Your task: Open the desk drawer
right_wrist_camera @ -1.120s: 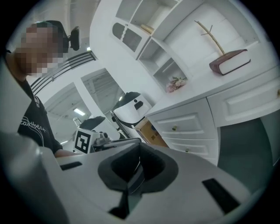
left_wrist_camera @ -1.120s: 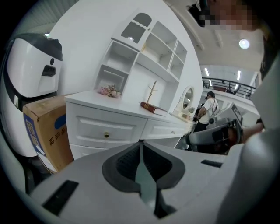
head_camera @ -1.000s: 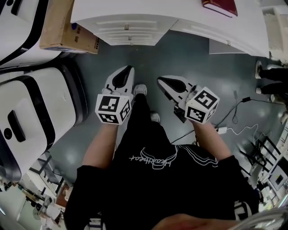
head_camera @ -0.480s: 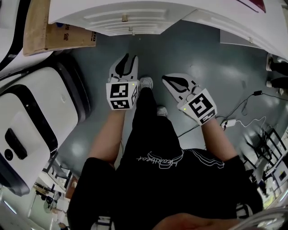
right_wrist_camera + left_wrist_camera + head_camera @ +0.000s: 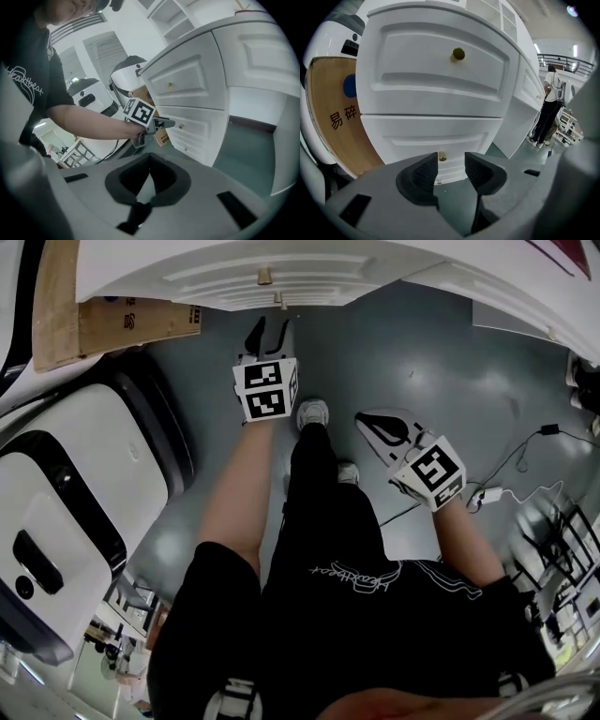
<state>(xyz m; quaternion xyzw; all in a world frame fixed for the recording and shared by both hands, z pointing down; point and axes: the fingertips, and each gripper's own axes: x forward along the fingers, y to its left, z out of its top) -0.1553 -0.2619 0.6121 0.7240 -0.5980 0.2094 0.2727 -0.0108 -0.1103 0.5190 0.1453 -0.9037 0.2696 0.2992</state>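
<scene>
While the left gripper (image 5: 267, 331) hung near the closed white panelled wooden desk drawer (image 5: 440, 133), its dark padded jaws had just been opening and stood wide with nothing between them. The drawer's small round brass knob (image 5: 442, 157) showed beyond their gap, untouched. Over the grey floor (image 5: 422, 362), the right gripper (image 5: 367, 420) hovered with jaws pressed together, empty.

Lab-like hall, grey floor (image 5: 422, 362), cables (image 5: 548, 429), white machines (image 5: 66, 512), cardboard box (image 5: 131, 320), white desk (image 5: 440, 89)

Black short-sleeved T-shirt (image 5: 394, 643), white script (image 5: 361, 575); black trousers (image 5: 319, 502); pale trainers (image 5: 312, 412); white, marker-cubed left claw (image 5: 268, 326), right claw (image 5: 364, 419).
</scene>
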